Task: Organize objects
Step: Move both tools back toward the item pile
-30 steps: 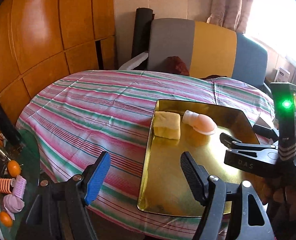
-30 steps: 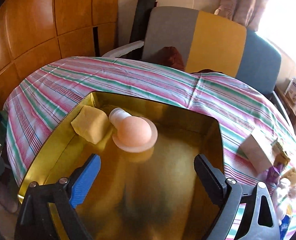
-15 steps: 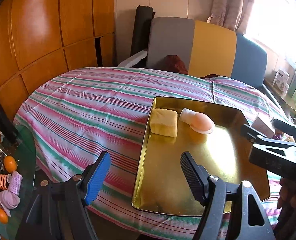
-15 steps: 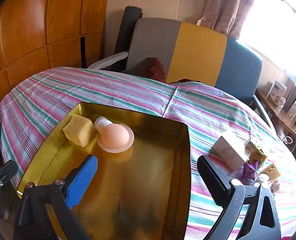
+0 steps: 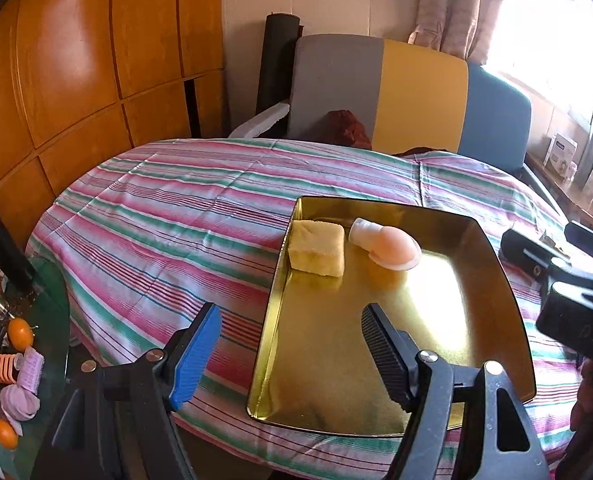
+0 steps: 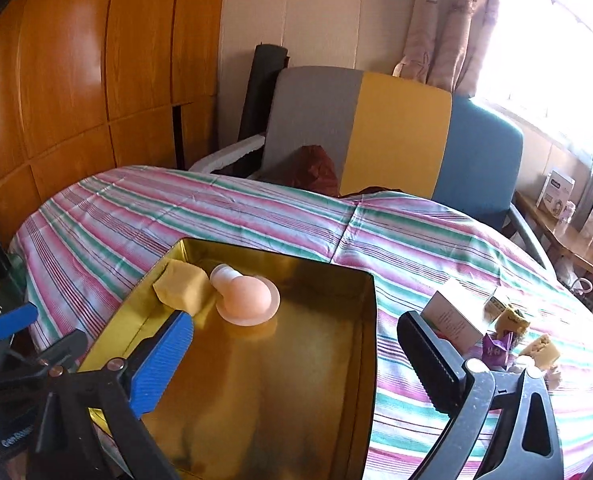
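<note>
A gold metal tray [image 5: 492, 280] lies on the striped tablecloth [image 5: 168, 224]. In it sit a yellow sponge block [image 5: 318, 246] and a peach silicone piece with a white neck [image 5: 392, 248], side by side at the far end. My left gripper [image 5: 288, 348] is open and empty above the tray's near left edge. My right gripper [image 6: 296, 344] is open and empty above the tray [image 6: 328, 380], short of the sponge [image 6: 182, 290] and the peach piece [image 6: 248, 296]. Loose items lie to the right: a white box [image 6: 452, 316], a purple wrapper [image 6: 496, 346] and small yellow pieces [image 6: 542, 354].
A grey, yellow and blue chair [image 5: 380, 92] stands behind the table, with a dark red cloth [image 5: 346, 132] on it. A glass side table [image 5: 12, 344] with oranges and pink items is at the left. Wooden panels line the left wall.
Both grippers have pulled back and up from the tray. The right gripper has swung rightward, bringing the loose items into its view. Both stay open and empty.
</note>
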Tool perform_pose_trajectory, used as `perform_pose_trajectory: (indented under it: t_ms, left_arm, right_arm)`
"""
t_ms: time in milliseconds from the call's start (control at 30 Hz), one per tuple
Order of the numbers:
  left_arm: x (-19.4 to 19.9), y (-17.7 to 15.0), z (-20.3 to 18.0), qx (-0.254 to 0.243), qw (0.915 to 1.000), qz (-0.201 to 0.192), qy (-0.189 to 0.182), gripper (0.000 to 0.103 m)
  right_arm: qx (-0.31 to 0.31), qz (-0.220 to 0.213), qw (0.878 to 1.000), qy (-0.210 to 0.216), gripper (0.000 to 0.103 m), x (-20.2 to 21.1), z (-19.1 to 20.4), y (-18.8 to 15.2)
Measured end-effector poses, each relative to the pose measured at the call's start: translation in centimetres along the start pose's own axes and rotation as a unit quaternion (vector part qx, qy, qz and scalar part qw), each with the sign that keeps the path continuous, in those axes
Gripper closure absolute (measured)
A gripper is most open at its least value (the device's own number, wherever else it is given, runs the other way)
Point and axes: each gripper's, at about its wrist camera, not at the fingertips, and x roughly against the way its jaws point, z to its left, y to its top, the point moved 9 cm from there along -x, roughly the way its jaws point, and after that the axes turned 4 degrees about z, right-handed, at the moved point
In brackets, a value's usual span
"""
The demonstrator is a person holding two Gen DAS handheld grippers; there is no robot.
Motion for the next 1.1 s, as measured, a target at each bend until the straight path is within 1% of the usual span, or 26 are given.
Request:
perform_pose_trajectory:
  t_ms: [300, 800, 933, 1100]
  left_arm:
    - [-0.4, -0.2, -0.7, -0.01, 0.9999, 0.007, 0.0, 0.029]
    - [-0.5, -0.3, -1.7, -0.022, 0.9997, 0.012, -0.006, 0.029]
    - [-0.3, 0.2, -3.0, -0.04, 0.9991, 0.006, -0.011, 0.029]
    - [-0.1, 0.8, -5.6, -0.079, 0.9968, -0.002, -0.015, 0.029]
  right_arm:
    - [-0.012, -0.003, 1.0, 0.003, 0.0, 0.3, -0.7, 0.1]
    - [-0.015, -0.004, 1.0, -0.002, 0.0, 0.4, -1.6, 0.1]
    - [-0.017, -0.002, 1.0, -0.006, 0.0, 0.4, -2.2, 0.0]
    - [-0.021, 0.002, 1.0, -0.019, 0.0, 0.3, -4.0, -0.4]
